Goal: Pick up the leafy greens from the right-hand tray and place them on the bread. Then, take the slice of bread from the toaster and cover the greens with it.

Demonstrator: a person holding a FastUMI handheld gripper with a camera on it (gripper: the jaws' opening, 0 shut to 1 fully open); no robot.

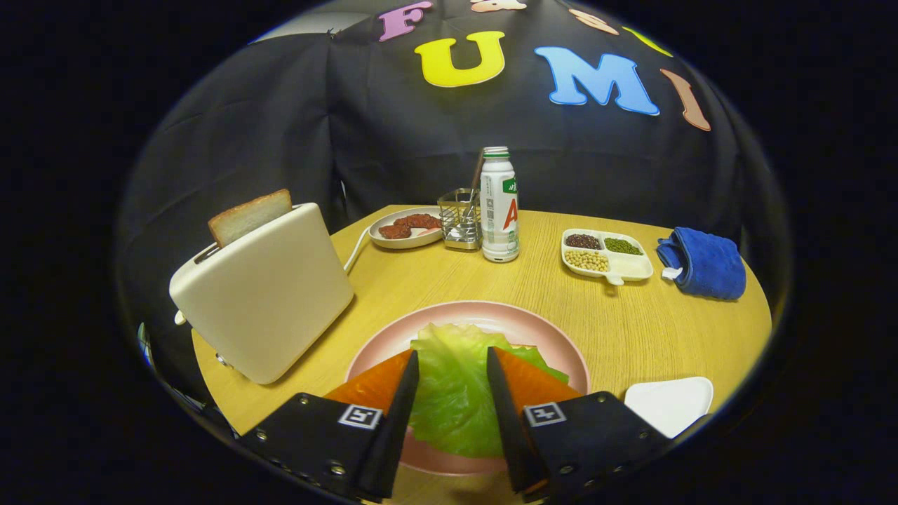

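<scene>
A green lettuce leaf (452,400) lies spread on the pink plate (554,337) on the wooden table; whatever is under the leaf is hidden. My gripper (452,353) hovers just over it, open, with the leaf showing in the gap between the fingers and reaching out past the right one. To the left stands a cream toaster (270,308) with a slice of bread (249,216) sticking up from its slot. The white tray (670,403) sits just right of the plate with nothing visible on it.
Beyond the plate stand a white bottle (500,207), a metal wire holder (459,221), a small plate of red-brown food (407,228), a divided dish of beans (607,254) and a blue cloth (701,263). The table's curved edge runs close behind the fingers.
</scene>
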